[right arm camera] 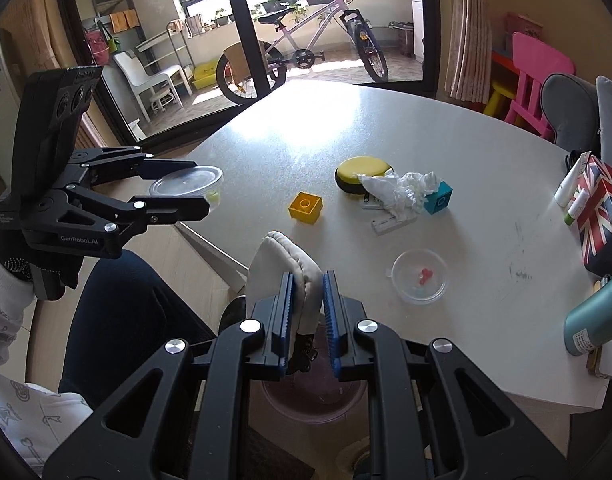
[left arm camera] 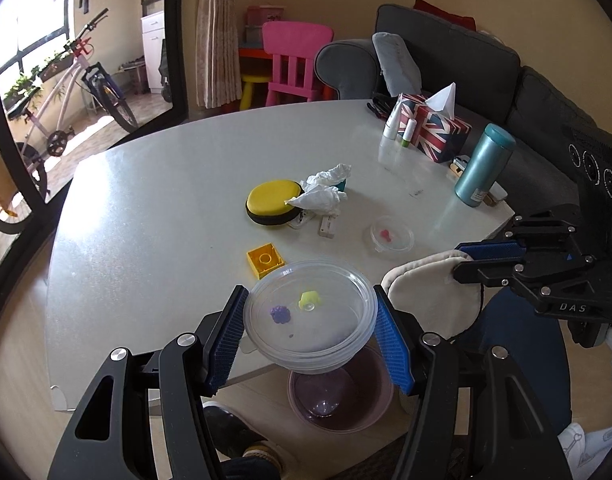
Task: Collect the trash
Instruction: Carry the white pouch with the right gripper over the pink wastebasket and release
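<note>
The left tool (left arm camera: 310,320) is closed on a clear tub (left arm camera: 310,316), which is held out past the edge of the surface (left arm camera: 166,200), over a purple bin (left arm camera: 338,400) on the floor. A small purple bit and a yellow bit are seen inside the tub, so it is likely not tipped out yet. Farther right, the right tool (right arm camera: 308,312) is closed on a soft cream pad (right arm camera: 282,268), also held above the bin. On the surface, crumpled tissues (left arm camera: 322,192) and a small clear lid (left arm camera: 392,236) with a pink bit are left. By the look of it, much is left to be picked up.
</note>
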`<state>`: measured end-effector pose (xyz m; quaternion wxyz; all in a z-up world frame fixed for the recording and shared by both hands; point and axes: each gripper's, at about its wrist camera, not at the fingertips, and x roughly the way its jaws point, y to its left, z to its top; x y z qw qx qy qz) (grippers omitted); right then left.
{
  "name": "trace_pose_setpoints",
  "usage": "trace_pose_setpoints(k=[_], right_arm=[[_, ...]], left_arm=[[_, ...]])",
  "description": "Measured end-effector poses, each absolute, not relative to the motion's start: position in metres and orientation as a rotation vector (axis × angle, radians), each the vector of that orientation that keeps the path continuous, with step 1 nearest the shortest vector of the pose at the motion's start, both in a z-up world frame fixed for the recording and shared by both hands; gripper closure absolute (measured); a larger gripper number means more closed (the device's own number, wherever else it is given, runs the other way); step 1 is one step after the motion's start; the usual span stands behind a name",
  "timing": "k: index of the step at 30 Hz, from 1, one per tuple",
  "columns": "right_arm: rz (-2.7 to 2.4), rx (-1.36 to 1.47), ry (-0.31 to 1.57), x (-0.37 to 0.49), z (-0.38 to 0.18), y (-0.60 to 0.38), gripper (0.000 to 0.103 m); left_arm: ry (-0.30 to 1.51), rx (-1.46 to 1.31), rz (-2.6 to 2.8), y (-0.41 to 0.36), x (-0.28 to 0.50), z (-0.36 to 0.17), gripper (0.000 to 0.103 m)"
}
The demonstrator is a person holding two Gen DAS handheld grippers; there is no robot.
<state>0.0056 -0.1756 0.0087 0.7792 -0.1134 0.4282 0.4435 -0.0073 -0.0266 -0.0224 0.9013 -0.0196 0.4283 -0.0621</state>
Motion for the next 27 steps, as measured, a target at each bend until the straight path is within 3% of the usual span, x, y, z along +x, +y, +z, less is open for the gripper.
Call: trace_pose_setpoints(k=[6, 8, 9, 13, 27], right_arm=[[0.991, -0.256, 0.955, -0.003, 0.000, -0.171, 0.085], [0.976, -0.258, 0.954, -0.001, -0.001, -0.171, 0.055], [0.966, -0.252, 0.941, 0.000, 0.000, -0.172, 0.030], [0.942, -0.230, 0.923, 0.004, 0.005, -0.177, 0.014], [0.851, -0.189, 0.894, 0.019, 0.015, -0.197, 0.008]], left_arm=[[0.891, -0.043, -0.133, -0.034, -0.014, -0.025, 0.043], [0.892, -0.043, -0.134, -0.034, -0.014, -0.026, 0.043], [0.893, -0.043, -0.134, -0.034, -0.014, -0.026, 0.043], [0.900, -0.041, -0.142, -0.036, -0.016, -0.029, 0.043], [0.942, -0.028, -0.196, -0.051, -0.018, -0.039, 0.043]])
